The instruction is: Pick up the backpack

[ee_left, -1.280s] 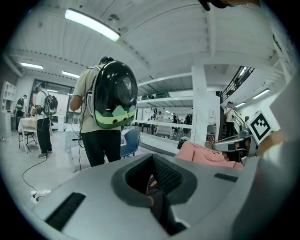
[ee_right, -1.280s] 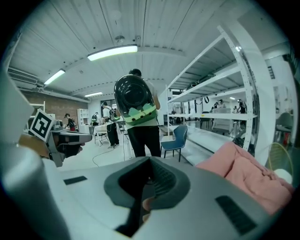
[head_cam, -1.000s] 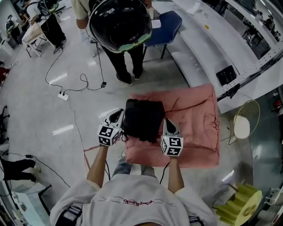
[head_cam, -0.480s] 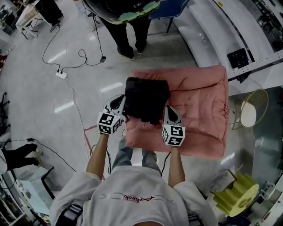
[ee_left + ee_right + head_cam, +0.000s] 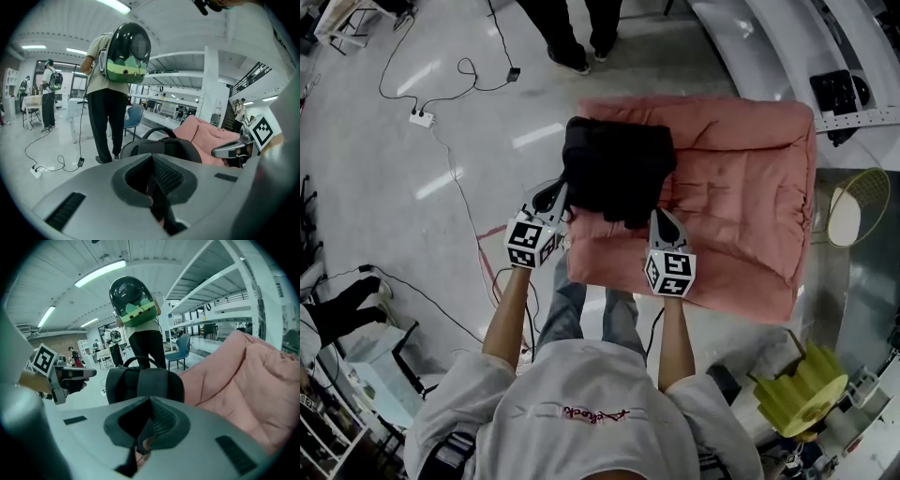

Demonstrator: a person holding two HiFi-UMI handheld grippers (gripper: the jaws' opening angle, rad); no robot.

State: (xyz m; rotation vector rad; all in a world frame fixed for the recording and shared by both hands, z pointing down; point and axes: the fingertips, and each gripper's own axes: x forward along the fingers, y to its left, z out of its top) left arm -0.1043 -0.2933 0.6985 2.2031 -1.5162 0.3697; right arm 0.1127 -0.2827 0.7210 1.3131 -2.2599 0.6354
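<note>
Your left hand-held gripper (image 5: 553,197) and right hand-held gripper (image 5: 662,219) are both closed; the black backpack (image 5: 617,169) lies between them, just ahead, on a pink cushion (image 5: 741,187).

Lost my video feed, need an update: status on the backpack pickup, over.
Left gripper and right gripper both shut, flanking the backpack. Backpack upright on pink quilt's corner; grip unconfirmed. Nothing in the way; bystander beyond it.

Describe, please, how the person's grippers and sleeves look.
The left claw and right claw match: light grey shells with dark ribbed pads, each backed by a white cube bearing black square markers. A thin dark cable seems to trail from each along the forearm. The person wears a pale short-sleeved shirt.
</note>
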